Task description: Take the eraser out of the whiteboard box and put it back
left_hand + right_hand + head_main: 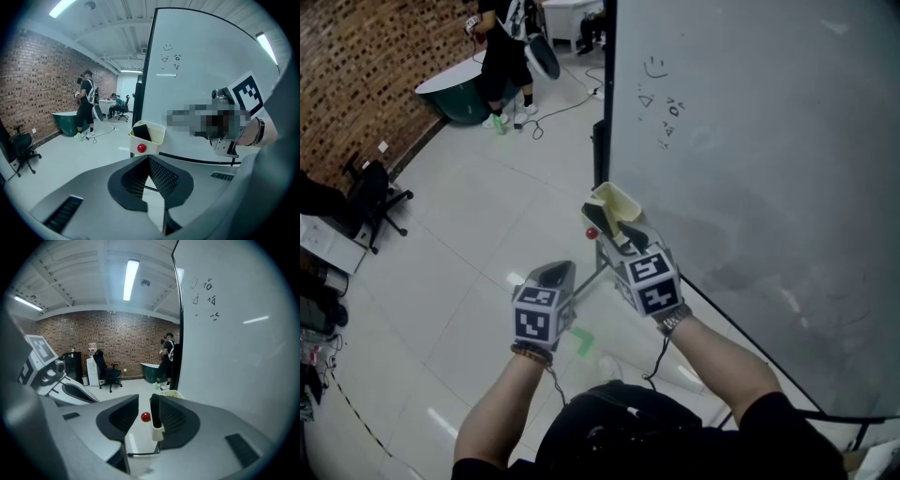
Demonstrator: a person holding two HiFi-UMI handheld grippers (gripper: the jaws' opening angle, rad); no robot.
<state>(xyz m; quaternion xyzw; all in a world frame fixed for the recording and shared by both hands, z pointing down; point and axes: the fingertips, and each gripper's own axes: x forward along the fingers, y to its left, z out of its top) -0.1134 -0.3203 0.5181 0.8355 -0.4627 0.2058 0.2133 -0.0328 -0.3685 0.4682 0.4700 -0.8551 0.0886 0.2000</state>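
Eraser (pixel 141 132) sits upright in whiteboard box (pixel 154 142), centre of left gripper view. Right gripper (pixel 144 404) fingers spread wide, empty, aimed at box, likely to reach in. Left gripper (pixel 148 159) fingers shut, empty, idle.

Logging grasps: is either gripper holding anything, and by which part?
Nothing held: left gripper shut, empty; right gripper open by cream plastic box; black rectangular eraser sits inside.

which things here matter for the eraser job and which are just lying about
Job:
whiteboard box
eraser, inside the box
right tool, open

Lying about:
office chair
green tub
person standing by the tub
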